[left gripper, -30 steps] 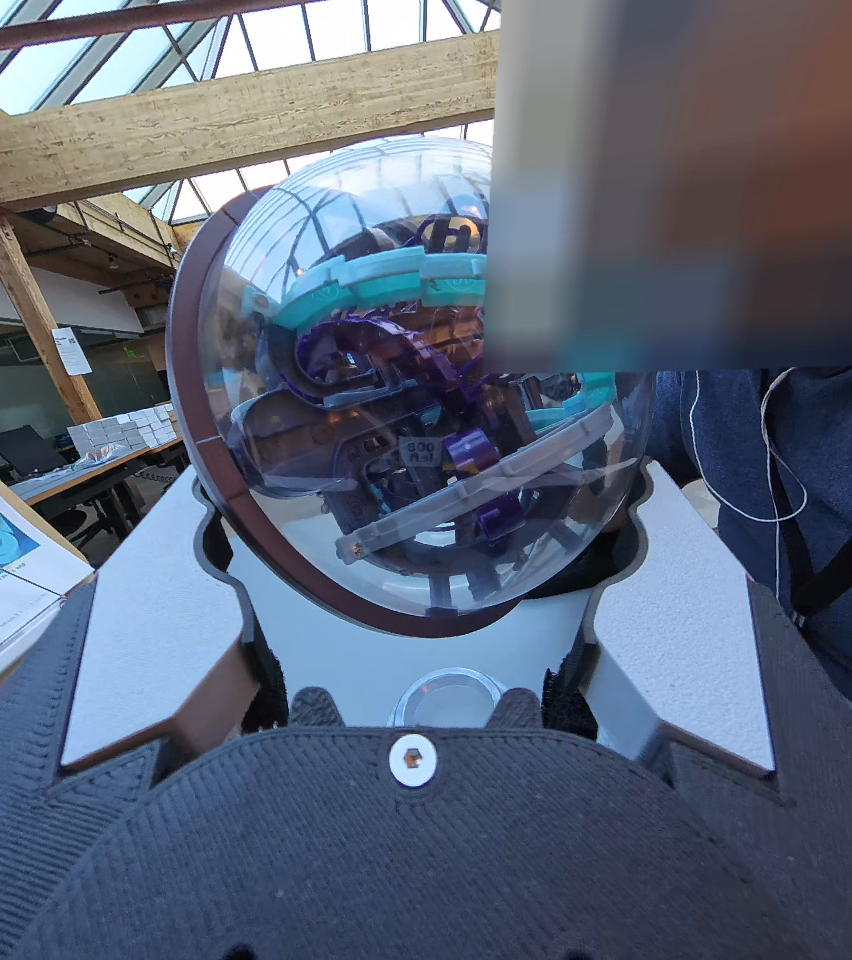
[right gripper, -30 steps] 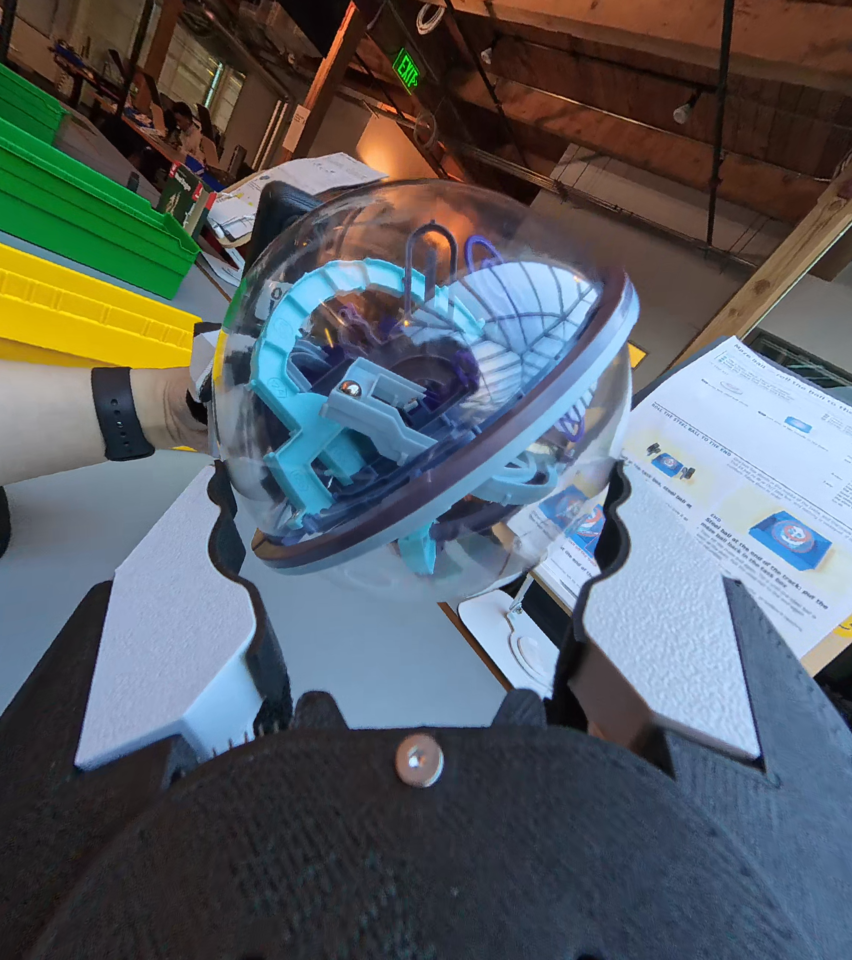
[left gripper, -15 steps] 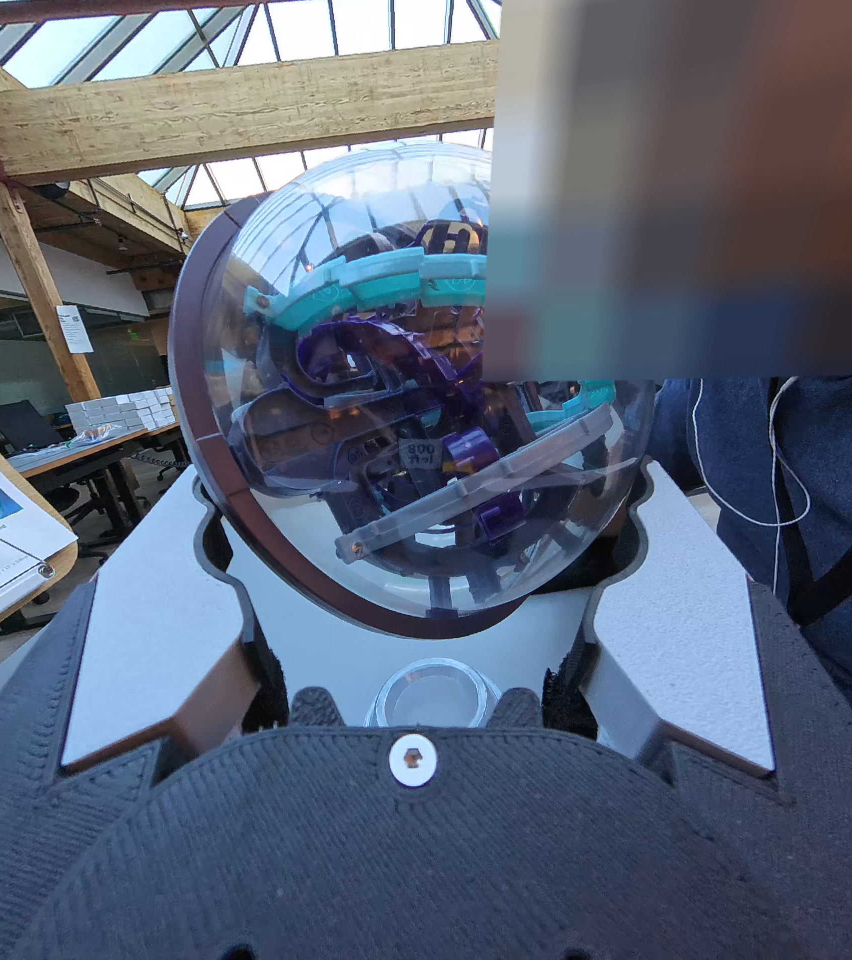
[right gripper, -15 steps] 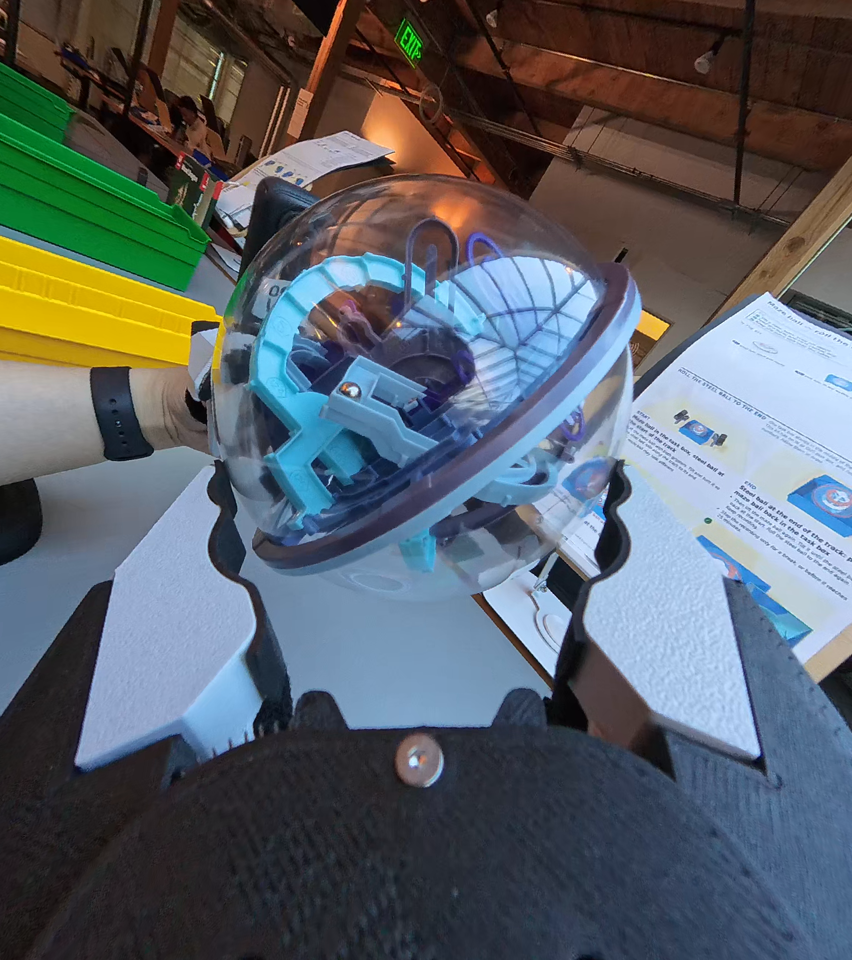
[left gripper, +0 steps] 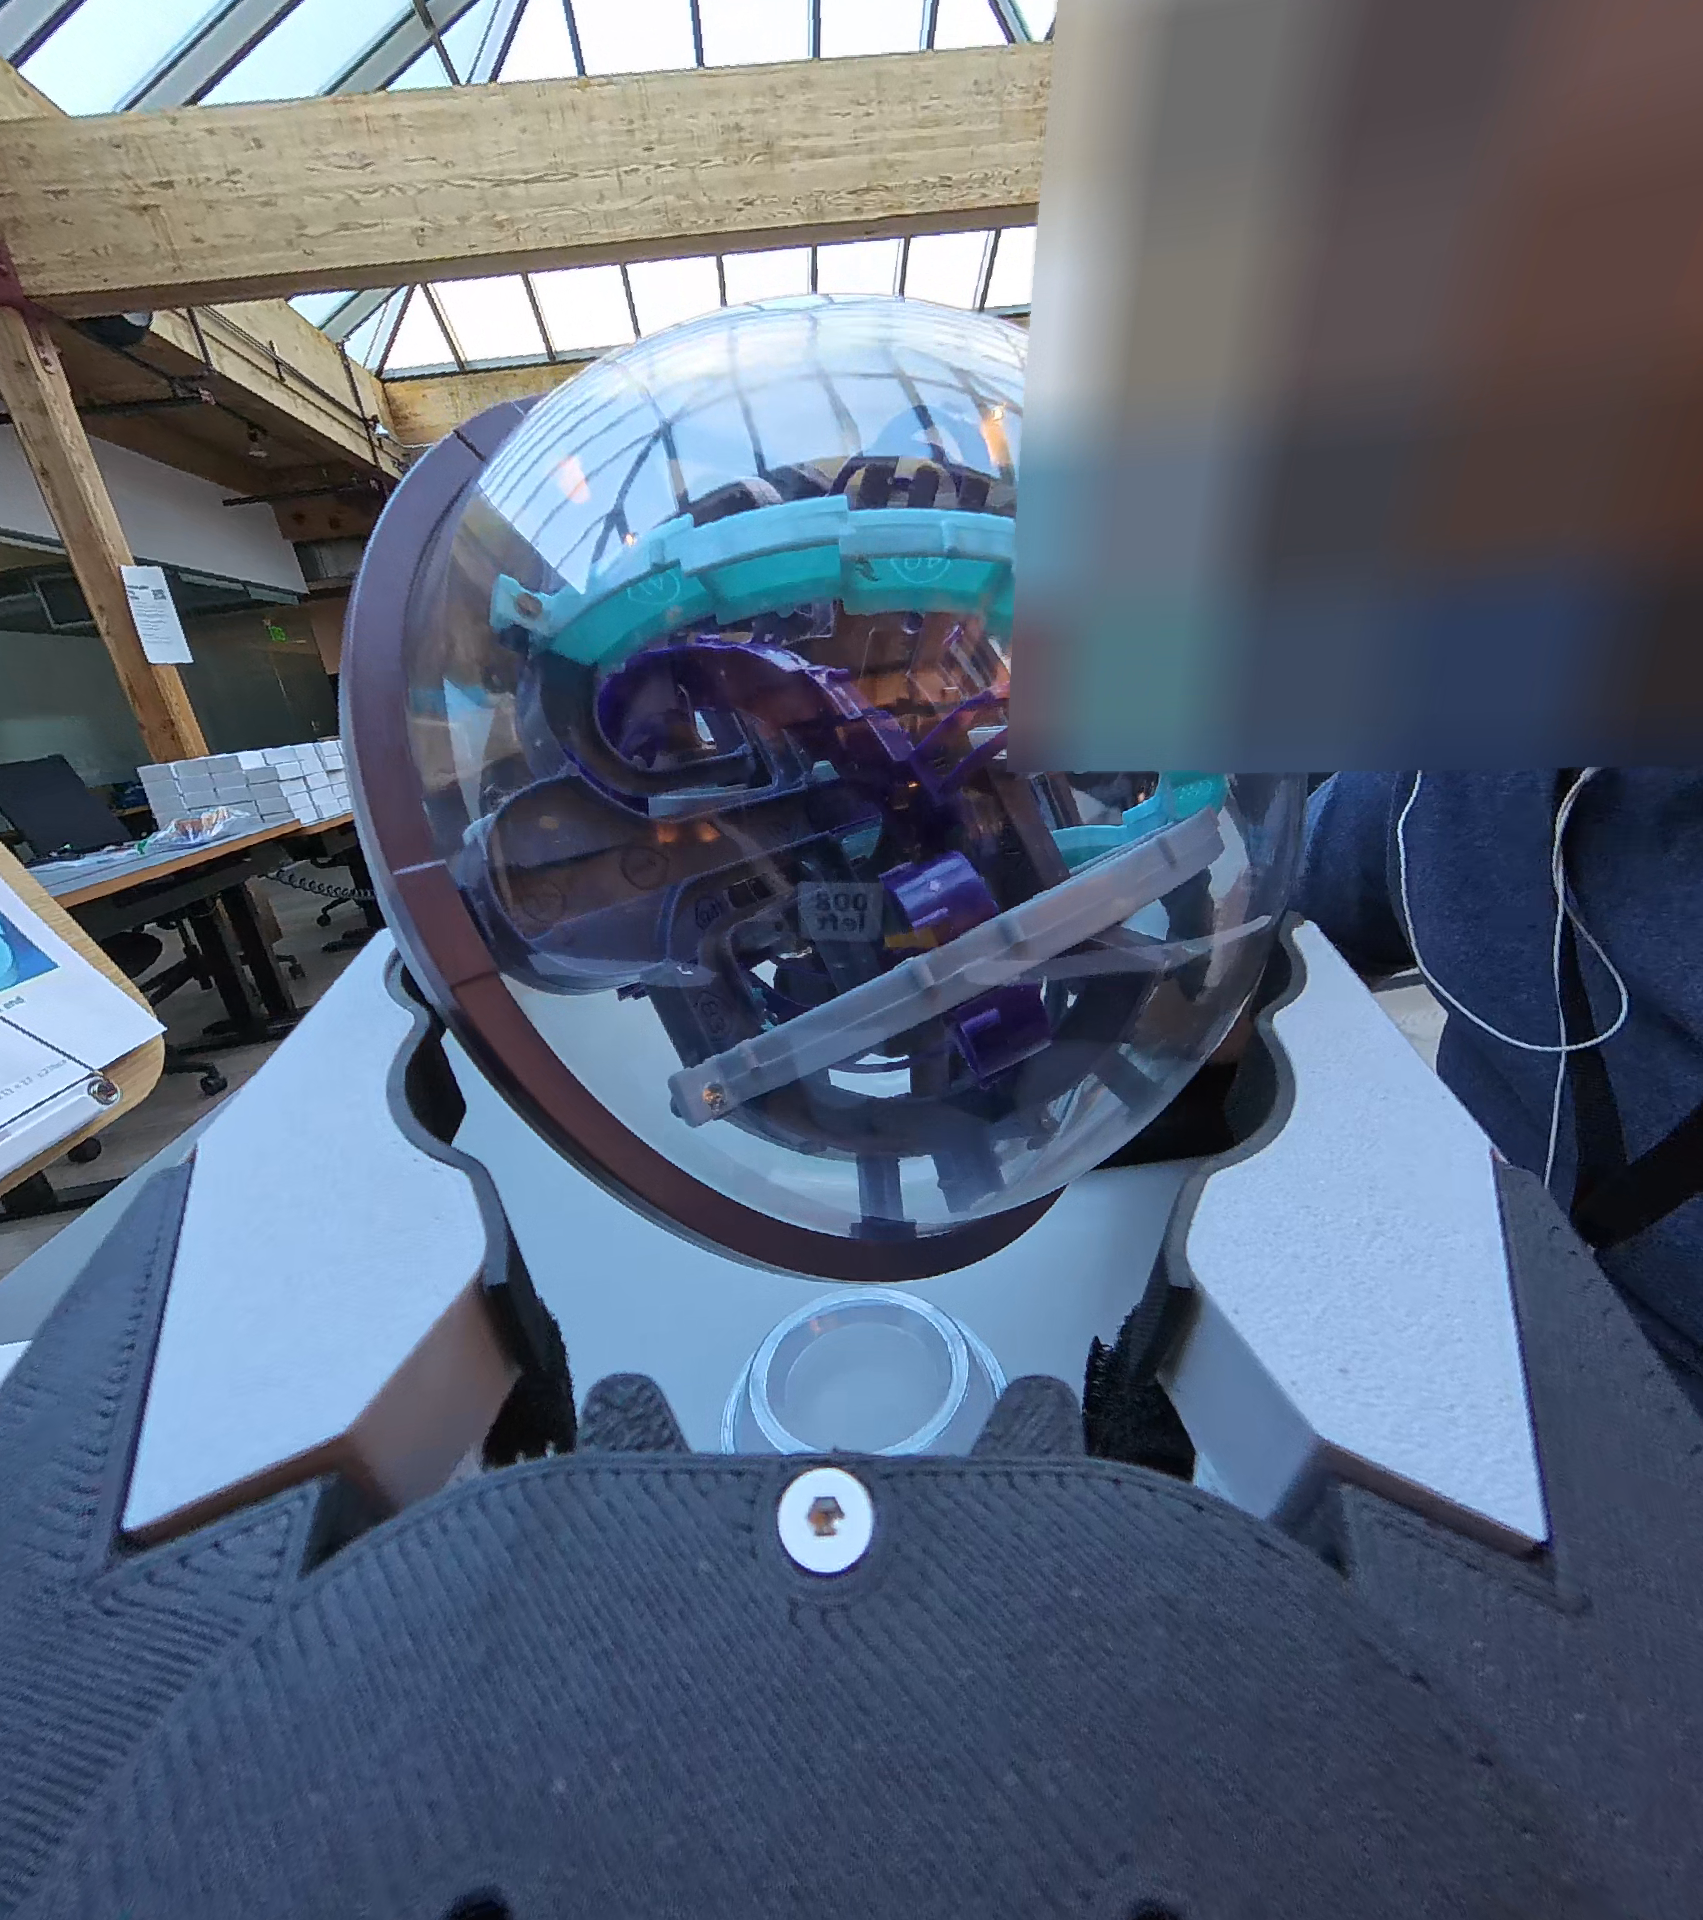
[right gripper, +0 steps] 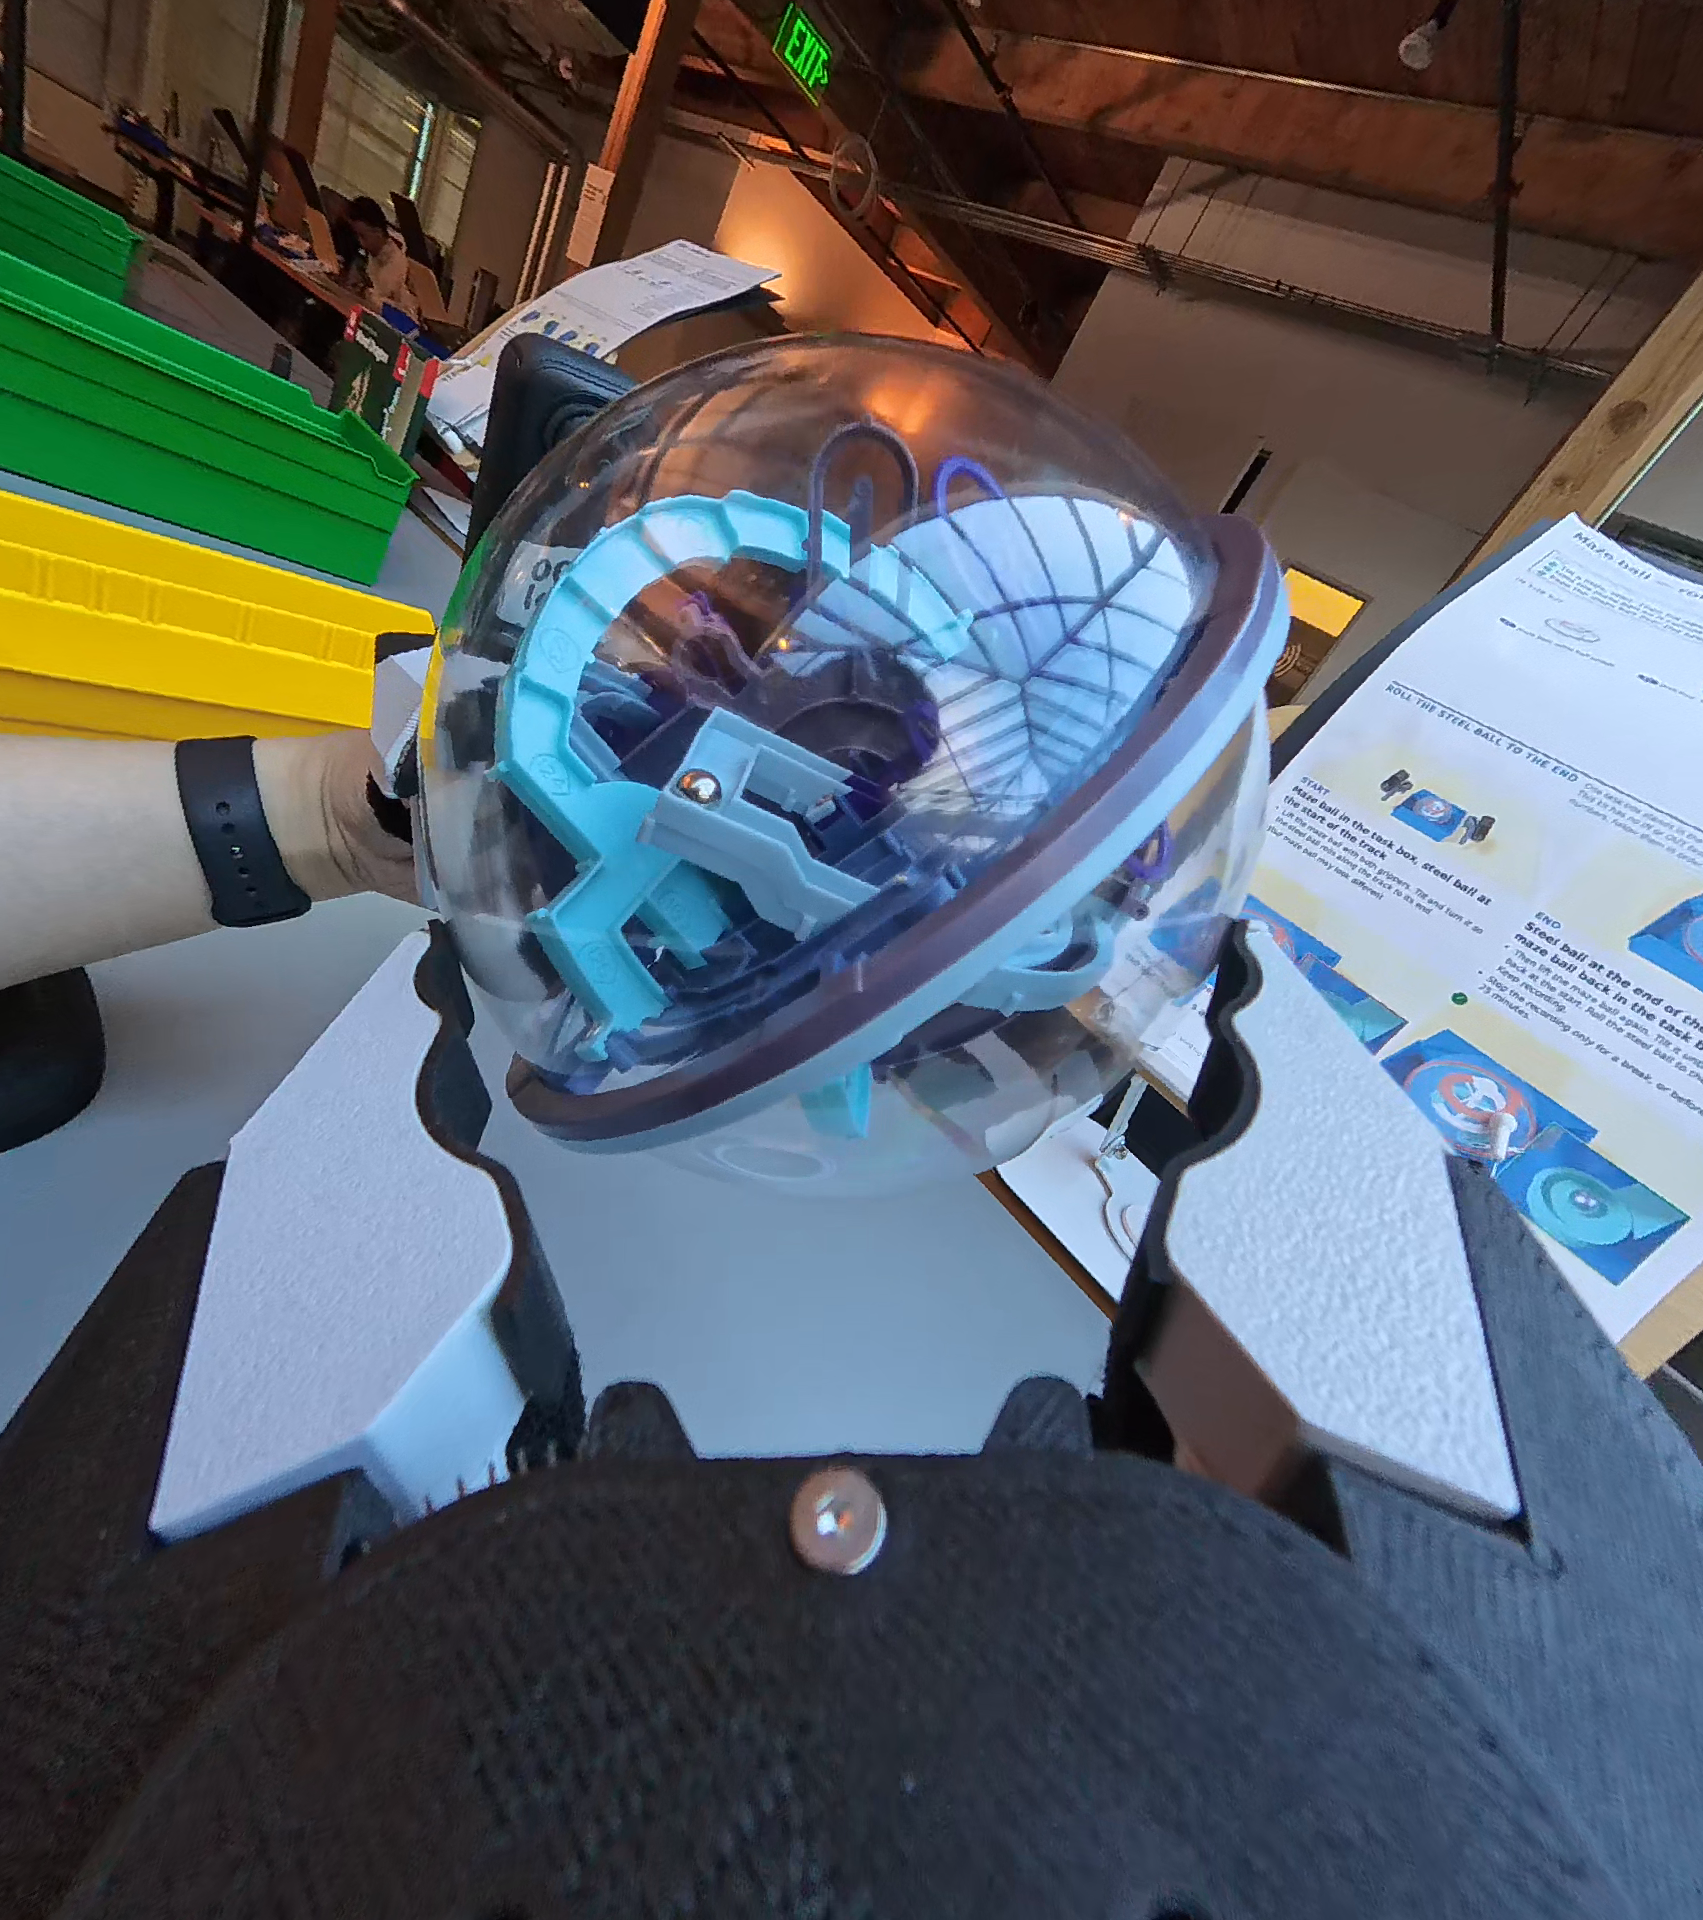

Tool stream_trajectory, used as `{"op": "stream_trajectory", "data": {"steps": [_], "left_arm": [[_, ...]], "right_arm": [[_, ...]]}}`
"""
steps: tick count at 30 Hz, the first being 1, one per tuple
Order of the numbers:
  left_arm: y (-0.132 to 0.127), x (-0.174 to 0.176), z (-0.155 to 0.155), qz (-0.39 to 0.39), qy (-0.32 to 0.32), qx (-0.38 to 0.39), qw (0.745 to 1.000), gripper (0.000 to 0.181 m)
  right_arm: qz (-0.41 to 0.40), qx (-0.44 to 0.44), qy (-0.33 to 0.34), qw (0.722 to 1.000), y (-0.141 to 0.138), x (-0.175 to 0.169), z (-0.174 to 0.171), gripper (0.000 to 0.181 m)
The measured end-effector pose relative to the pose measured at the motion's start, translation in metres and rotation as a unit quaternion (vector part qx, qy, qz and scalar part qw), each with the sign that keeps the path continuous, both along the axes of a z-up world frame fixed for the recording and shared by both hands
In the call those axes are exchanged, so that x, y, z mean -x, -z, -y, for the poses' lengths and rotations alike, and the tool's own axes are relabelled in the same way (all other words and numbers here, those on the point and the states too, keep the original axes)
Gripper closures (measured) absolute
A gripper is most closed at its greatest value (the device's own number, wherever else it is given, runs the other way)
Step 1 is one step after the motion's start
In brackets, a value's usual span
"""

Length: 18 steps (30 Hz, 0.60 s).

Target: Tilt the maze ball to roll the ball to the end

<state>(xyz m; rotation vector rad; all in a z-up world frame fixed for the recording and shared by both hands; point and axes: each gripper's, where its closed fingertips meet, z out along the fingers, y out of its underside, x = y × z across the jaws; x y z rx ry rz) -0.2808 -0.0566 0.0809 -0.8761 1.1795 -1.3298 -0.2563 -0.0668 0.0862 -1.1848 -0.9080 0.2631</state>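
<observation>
I clamped the maze ball between both grippers, left and right, seam tilted so the steel ball rested on its grey track.

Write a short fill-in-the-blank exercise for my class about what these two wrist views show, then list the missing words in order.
1. The small steel ball rests on a ____ piece of track.
2. The band round the middle of the maze ball is dark ____.
3. On the table, in front of the green bins, lies a ____ bin.
4. The wrist beyond the sphere wears a ____ band.

Missing words: grey; brown; yellow; black
</observation>
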Motion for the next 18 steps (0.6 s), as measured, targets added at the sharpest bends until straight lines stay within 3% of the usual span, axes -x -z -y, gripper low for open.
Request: {"op": "stream_trajectory", "data": {"steps": [18], "left_arm": [[0.011, 0.000, -0.004, 0.006, -0.003, 0.024, 1.000, 0.031]], "right_arm": [[0.000, 0.022, -0.004, 1.000, 0.011, 0.000, -0.004, 0.041]]}}
